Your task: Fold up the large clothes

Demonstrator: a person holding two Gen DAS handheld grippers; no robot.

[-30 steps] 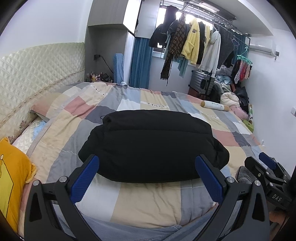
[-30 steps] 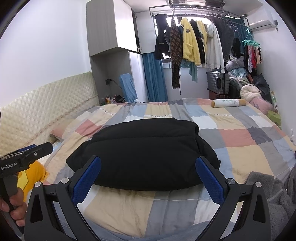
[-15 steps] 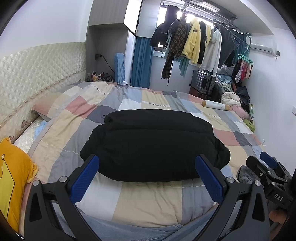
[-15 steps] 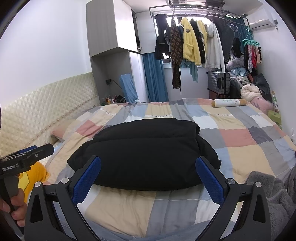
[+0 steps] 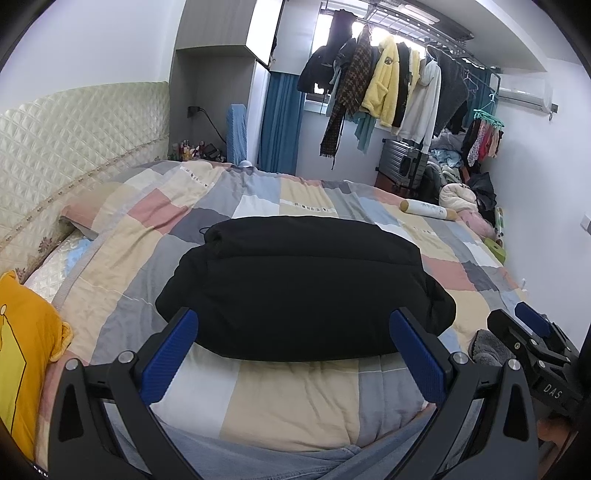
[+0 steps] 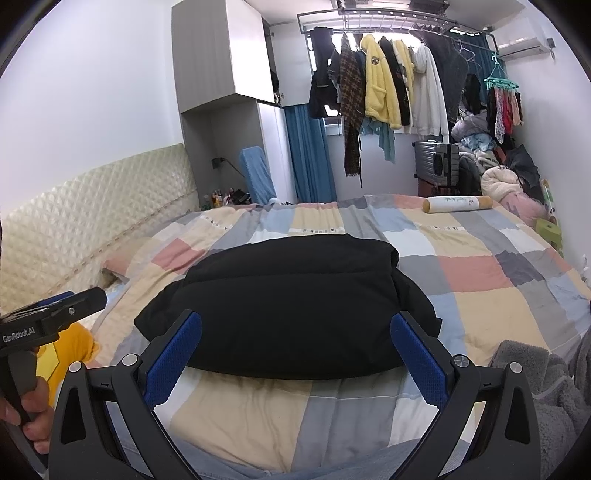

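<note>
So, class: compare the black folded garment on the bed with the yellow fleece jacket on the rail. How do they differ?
The black garment lies folded and bulky on the quilt; the yellow jacket hangs full length from the rail. One is dark and smooth, the other bright and fuzzy. Both are large outerwear, untouched by the tongs.

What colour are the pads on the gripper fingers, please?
Blue pads with a fine textured face, on black fingers; clearest in the right wrist view.
</note>
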